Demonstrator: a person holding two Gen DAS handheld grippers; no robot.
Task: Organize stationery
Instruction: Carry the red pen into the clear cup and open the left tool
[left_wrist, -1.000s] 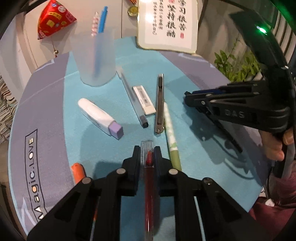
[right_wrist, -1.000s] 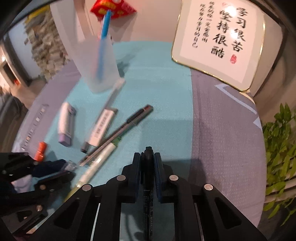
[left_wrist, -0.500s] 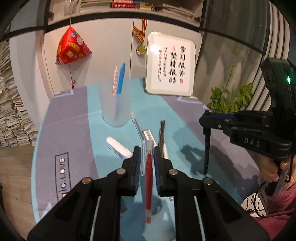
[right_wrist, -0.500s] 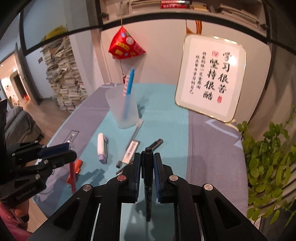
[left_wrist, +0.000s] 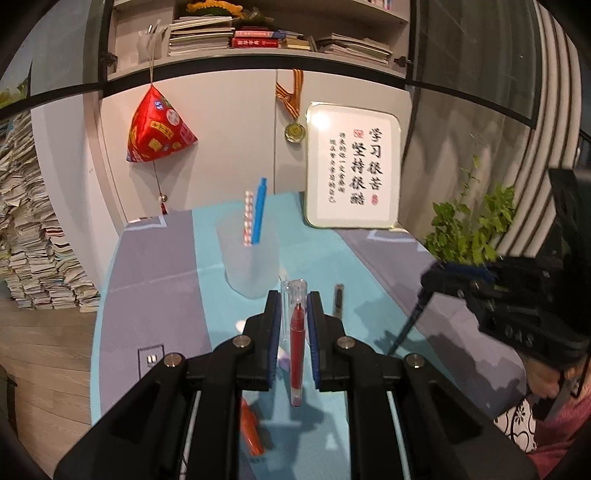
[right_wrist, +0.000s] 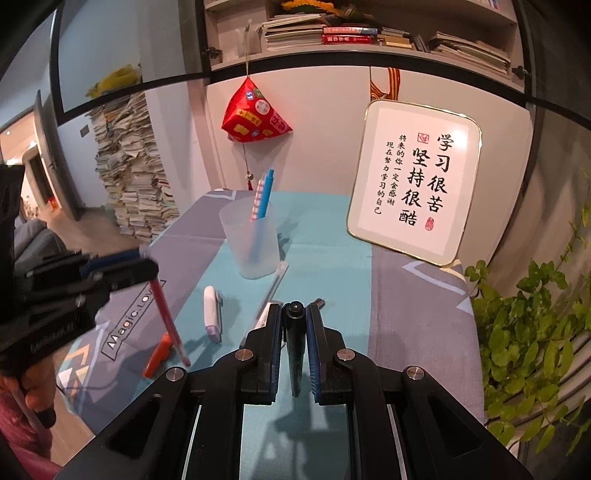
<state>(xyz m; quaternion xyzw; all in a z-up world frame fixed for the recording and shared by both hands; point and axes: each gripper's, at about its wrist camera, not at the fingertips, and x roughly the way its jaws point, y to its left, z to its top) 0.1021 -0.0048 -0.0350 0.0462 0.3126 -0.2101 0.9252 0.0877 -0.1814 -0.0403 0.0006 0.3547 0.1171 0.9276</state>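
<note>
A: Where are the pens?

B: Two are off the table; the red pen is clamped between the pads of the left gripper, its clear cap pointing up; the black pen is pinched the same way in the right gripper; both hang tip-down above the teal mat.

A: And seen from the opposite camera?

B: From the right wrist, the left gripper sits at nine o'clock with the red pen slanting down from it; from the left wrist, the right gripper sits at three o'clock with the black pen hanging thin below it.

A: The holder?

B: The frosted cup stands upright at about eleven o'clock of the right gripper, near the mat's far end; a blue pen and a red-checked pen lean inside it.

A: What lies loose?

B: A white correction tape with a lilac end at ten o'clock; an orange marker nearer the left gripper; a translucent pen reaching toward the cup's base; other pieces are partly hidden behind the right gripper.

A: Beyond that?

B: A framed calligraphy board leans at one o'clock; a red pyramid ornament hangs on the cabinet; a leafy plant at three o'clock.
</note>
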